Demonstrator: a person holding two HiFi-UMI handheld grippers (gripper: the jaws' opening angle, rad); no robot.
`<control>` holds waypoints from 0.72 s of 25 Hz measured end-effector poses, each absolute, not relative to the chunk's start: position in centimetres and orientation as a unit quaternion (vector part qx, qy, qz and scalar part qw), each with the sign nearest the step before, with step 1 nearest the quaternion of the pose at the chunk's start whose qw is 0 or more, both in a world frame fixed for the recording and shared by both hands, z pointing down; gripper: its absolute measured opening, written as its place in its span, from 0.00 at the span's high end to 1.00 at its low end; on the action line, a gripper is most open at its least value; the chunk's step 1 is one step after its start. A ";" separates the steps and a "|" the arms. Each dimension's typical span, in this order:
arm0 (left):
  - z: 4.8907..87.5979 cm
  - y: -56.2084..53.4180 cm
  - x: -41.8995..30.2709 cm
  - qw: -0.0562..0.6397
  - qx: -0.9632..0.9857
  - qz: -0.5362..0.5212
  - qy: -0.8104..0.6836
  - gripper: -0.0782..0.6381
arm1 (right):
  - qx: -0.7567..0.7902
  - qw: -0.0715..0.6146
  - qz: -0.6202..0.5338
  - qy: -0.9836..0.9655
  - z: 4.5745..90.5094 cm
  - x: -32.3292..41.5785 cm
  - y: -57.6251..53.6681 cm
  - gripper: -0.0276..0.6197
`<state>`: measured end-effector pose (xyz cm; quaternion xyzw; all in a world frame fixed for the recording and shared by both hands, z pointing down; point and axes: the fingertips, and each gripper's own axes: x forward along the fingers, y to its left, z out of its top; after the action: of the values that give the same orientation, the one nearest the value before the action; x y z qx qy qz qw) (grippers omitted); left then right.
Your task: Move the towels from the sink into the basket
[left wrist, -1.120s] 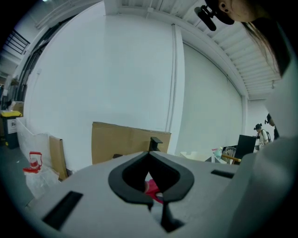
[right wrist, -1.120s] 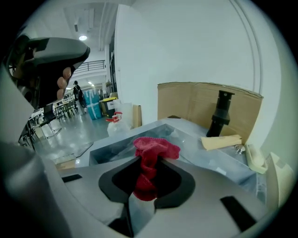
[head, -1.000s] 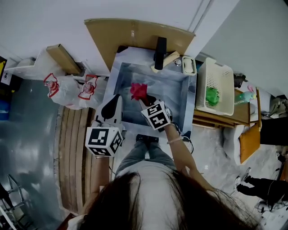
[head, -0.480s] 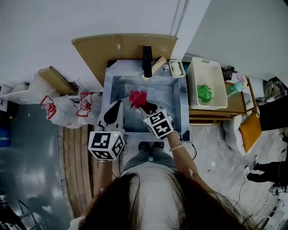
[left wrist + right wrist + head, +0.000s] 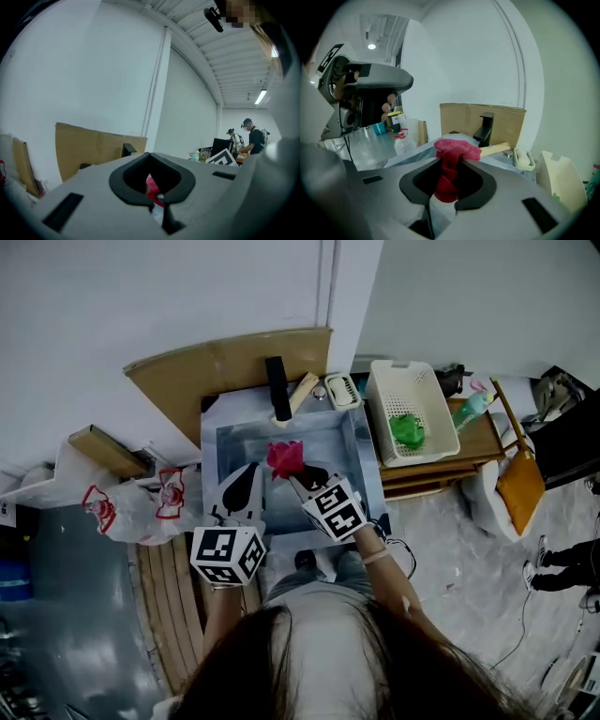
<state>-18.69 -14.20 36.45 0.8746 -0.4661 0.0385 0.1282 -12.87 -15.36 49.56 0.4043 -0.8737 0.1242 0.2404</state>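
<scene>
A red towel [image 5: 286, 457] hangs bunched over the steel sink [image 5: 220, 442], and my right gripper [image 5: 298, 474] is shut on it. In the right gripper view the red towel [image 5: 451, 159] drapes down between the pads, above the sink rim. My left gripper [image 5: 246, 486] hovers over the sink's left front corner, its jaws together and holding nothing. In the left gripper view the left gripper [image 5: 157, 201] shows the towel [image 5: 153, 185] beyond its tips. The white basket [image 5: 410, 413] stands to the right of the sink with a green towel [image 5: 408, 430] inside.
A black faucet [image 5: 277, 388], a wooden handle [image 5: 302, 393] and a soap dish [image 5: 342, 390] sit at the sink's back edge. Cardboard [image 5: 225, 367] leans on the wall behind. A plastic bag [image 5: 141, 507] lies on the left. The basket rests on a wooden stand [image 5: 473, 442].
My right gripper has lifted the red towel higher above the sink. The left gripper has drifted a little beside it. The head view has swung, so the sink and basket now sit further left.
</scene>
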 end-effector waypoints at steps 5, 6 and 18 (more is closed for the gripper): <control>36.1 -14.8 -15.9 0.128 0.886 0.039 -0.444 0.88 | 0.422 0.231 0.127 -0.867 48.6 -10.1 -15.5 0.80; 36.0 -14.9 -15.3 0.127 0.888 0.039 -0.440 0.88 | 0.425 0.229 0.128 -0.866 48.4 -9.5 -15.5 0.80; 35.8 -16.2 -7.9 0.120 0.900 0.044 -0.417 0.88 | 0.442 0.199 0.119 -0.867 46.2 -2.6 -15.8 0.80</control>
<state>-7.94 -16.23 35.76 0.8998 -0.4172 0.0441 0.1200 -2.55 -15.84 46.20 0.4415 -0.8669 0.1186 0.1988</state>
